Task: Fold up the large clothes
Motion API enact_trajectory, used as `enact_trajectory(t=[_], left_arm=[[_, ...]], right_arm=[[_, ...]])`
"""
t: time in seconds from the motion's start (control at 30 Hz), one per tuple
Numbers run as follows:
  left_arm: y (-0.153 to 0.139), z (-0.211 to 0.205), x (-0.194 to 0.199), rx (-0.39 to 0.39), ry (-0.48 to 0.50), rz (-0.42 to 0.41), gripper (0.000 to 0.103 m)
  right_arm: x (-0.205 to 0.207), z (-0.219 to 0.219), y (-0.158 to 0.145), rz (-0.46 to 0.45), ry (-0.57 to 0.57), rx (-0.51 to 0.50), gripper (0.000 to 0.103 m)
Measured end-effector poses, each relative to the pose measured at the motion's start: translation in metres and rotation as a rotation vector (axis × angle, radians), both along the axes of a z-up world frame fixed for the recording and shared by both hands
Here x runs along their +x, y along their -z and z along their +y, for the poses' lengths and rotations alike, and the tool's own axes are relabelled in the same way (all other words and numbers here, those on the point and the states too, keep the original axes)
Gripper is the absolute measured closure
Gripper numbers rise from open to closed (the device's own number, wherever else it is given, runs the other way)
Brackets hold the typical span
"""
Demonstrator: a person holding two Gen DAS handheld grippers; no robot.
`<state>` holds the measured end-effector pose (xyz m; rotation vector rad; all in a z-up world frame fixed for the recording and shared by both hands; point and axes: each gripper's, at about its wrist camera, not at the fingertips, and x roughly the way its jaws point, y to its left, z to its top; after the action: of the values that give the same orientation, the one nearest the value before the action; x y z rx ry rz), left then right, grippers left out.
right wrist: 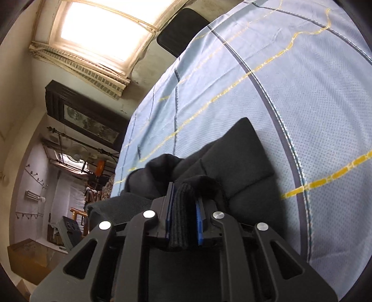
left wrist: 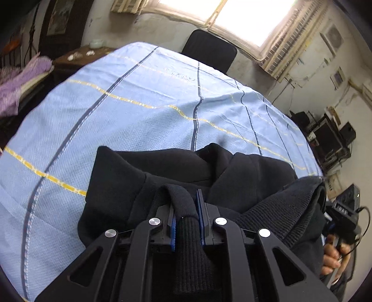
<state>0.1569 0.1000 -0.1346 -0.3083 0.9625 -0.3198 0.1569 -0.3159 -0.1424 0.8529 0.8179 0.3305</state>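
A large black sweater lies bunched on the near part of a table under a light blue cloth. My left gripper is shut on a ribbed black edge of the sweater, which runs between its blue pads. In the right wrist view my right gripper is shut on another ribbed edge of the same sweater, lifted a little above the blue cloth. The other hand and gripper handle show at the right of the left wrist view.
A black chair back stands at the table's far edge below a bright window. Purple fabric lies on furniture to the left. Shelves with dark equipment stand to the right. The cloth has dark blue and yellow stripes.
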Motion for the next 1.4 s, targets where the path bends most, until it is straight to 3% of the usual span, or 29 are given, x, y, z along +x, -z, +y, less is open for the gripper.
enact_trajectory(t=[0.07, 0.13, 0.17, 0.2, 0.23, 0.27, 0.3, 0.43, 0.7, 0.77, 1.0, 1.1, 1.2, 1.33, 1.4], left_arm=[[-0.004, 0.003, -0.004, -0.017, 0.003, -0.011, 0.086], [-0.014, 0.011, -0.009, -0.074, 0.007, -0.032, 0.077], [-0.02, 0.015, -0.013, -0.105, 0.005, -0.048, 0.067], [-0.028, 0.02, -0.019, -0.128, -0.003, -0.073, 0.049], [-0.036, 0.024, -0.024, -0.119, -0.03, -0.108, 0.037], [-0.045, 0.029, -0.03, -0.096, -0.068, -0.15, 0.021], [-0.054, 0.034, -0.037, -0.082, -0.099, -0.198, 0.015], [-0.065, 0.047, -0.045, -0.106, -0.123, -0.245, 0.013], [-0.015, 0.035, -0.012, -0.042, -0.085, -0.05, 0.014], [-0.013, 0.032, -0.011, -0.012, -0.079, -0.05, 0.014], [-0.015, 0.025, -0.01, -0.022, -0.049, -0.059, 0.015], [-0.021, 0.018, -0.014, -0.06, 0.011, -0.075, 0.016], [-0.018, 0.005, -0.013, 0.016, 0.029, -0.079, 0.016], [0.005, 0.001, -0.001, 0.053, 0.036, 0.002, 0.017], [0.003, 0.002, -0.002, 0.056, 0.033, -0.015, 0.025]], right_arm=[[-0.001, 0.0, -0.002, -0.009, -0.016, 0.004, 0.089], [-0.003, 0.0, -0.008, -0.021, -0.029, 0.009, 0.082], [-0.005, -0.003, -0.014, -0.034, -0.039, 0.03, 0.079], [-0.008, -0.006, -0.019, -0.051, -0.043, 0.049, 0.07], [-0.012, -0.008, -0.026, -0.078, -0.046, 0.065, 0.058], [-0.016, -0.012, -0.035, -0.111, -0.042, 0.066, 0.055], [-0.021, -0.014, -0.044, -0.141, -0.032, 0.056, 0.048], [-0.032, -0.022, -0.065, -0.212, 0.001, -0.004, 0.045], [-0.023, -0.01, -0.053, -0.165, -0.003, -0.155, 0.045], [-0.022, -0.007, -0.052, -0.164, 0.0, -0.191, 0.045], [-0.004, 0.001, -0.038, -0.124, -0.008, -0.233, 0.045], [0.001, 0.006, -0.032, -0.105, -0.016, -0.273, 0.045], [0.003, 0.006, -0.028, -0.101, -0.028, -0.264, 0.045], [0.005, 0.014, -0.024, -0.087, -0.07, -0.273, 0.048], [0.006, 0.021, -0.019, -0.071, -0.088, -0.299, 0.05]])
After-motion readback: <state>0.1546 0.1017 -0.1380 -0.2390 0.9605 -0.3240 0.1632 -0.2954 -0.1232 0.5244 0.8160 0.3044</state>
